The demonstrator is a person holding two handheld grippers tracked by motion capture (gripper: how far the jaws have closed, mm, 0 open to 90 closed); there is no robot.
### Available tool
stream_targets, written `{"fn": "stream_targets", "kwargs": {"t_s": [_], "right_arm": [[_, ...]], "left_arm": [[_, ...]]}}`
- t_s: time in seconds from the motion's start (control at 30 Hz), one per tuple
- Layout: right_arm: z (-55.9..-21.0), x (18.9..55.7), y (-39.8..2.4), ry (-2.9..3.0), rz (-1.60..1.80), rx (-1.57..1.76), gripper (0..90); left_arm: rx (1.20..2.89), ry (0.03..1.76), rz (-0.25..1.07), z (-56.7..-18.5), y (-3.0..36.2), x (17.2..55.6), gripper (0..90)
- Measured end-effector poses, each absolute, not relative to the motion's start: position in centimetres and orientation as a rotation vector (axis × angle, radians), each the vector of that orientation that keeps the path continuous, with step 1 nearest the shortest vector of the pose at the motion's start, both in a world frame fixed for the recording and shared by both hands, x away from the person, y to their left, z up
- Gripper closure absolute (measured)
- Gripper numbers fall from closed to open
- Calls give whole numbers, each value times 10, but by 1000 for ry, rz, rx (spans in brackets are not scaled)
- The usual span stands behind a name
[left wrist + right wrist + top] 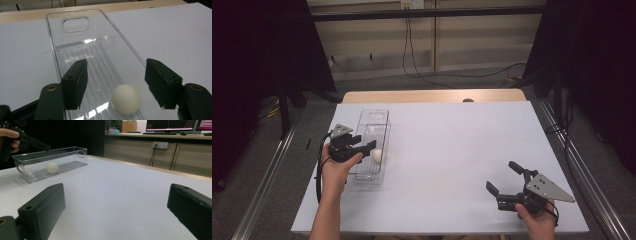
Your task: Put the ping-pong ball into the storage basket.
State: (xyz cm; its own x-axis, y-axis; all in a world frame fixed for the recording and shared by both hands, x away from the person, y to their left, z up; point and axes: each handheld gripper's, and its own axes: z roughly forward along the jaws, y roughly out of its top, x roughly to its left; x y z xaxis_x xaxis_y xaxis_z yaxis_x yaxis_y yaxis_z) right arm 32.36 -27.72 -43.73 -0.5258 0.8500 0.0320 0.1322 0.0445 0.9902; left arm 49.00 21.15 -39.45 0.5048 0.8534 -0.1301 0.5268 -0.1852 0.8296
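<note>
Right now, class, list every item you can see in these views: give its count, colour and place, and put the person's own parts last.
Bin: one, clear plastic, left part of the table.
Ball: one, white, inside the bin near its near end.
Table: one, white top with a wooden far edge.
Left gripper: one, black, jaws open over the ball, not touching it.
Right gripper: one, black, jaws open, near right part of the table.

High cam overhead facing fwd, left cam close over clear bin (75, 35), right cam low, far, same bin
</note>
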Motion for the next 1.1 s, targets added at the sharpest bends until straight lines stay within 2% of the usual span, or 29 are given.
{"fn": "stream_targets", "kwargs": {"t_s": [0.17,0.63,1.1], "right_arm": [[-437,324,-277,1728,1534,994,11],[-437,323,-277,1715,1535,995,11],[-437,323,-277,1716,1532,1001,11]], "left_arm": [[1839,1143,463,-392,212,488,308],[1772,1083,487,-385,212,478,146],[1724,1042,500,-382,209,472,41]]}}
